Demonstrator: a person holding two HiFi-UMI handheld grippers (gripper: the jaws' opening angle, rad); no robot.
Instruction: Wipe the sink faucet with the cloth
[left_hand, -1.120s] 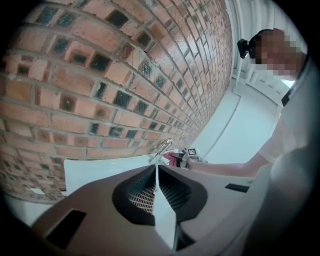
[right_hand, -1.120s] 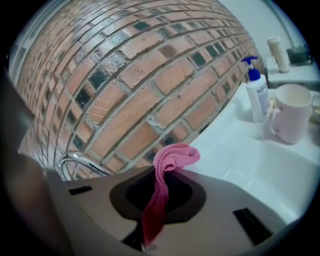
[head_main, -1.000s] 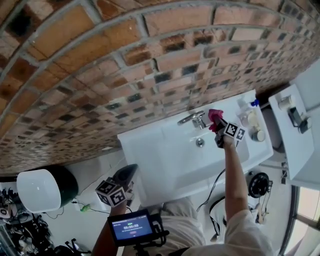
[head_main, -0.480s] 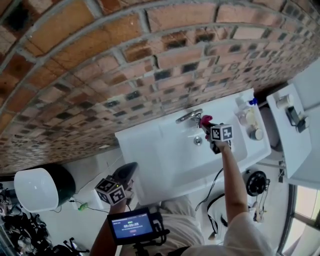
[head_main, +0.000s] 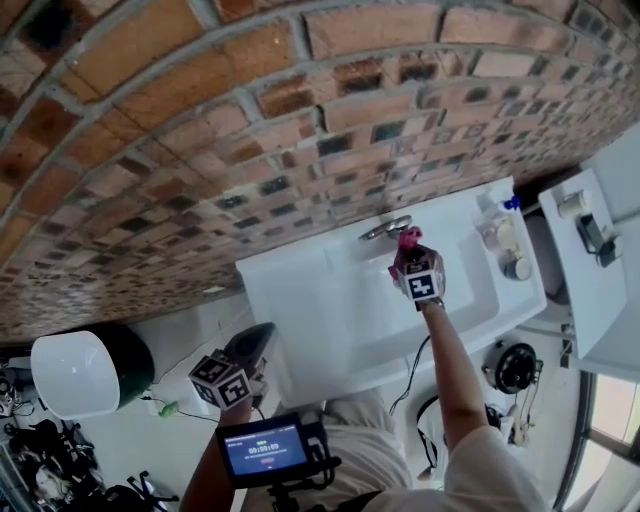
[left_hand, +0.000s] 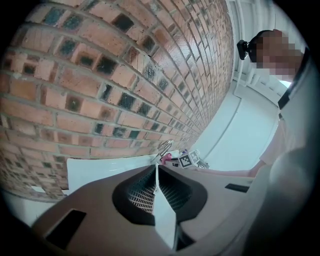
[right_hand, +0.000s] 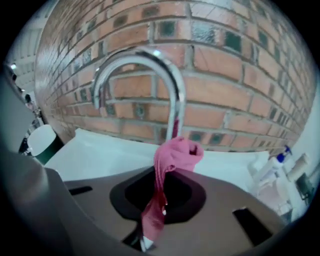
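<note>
Both sets of jaws are closed. Right gripper (right_hand: 159, 197) pinches the pink cloth (right_hand: 176, 154); the bunched end sticks out right at the faucet (right_hand: 171, 85) stem, contact unclear, above the white sink (head_main: 330, 310). Left gripper (left_hand: 156, 180) grips nothing, jaws pressed together, off the sink's left corner, facing the brick wall (left_hand: 100, 75).

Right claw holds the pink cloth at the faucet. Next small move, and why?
Probably nudge the right claw forward so the pink cloth presses the faucet, then slide up its stem. The cloth is clamped and bunched in front of the stem's base; contact unclear.
</note>
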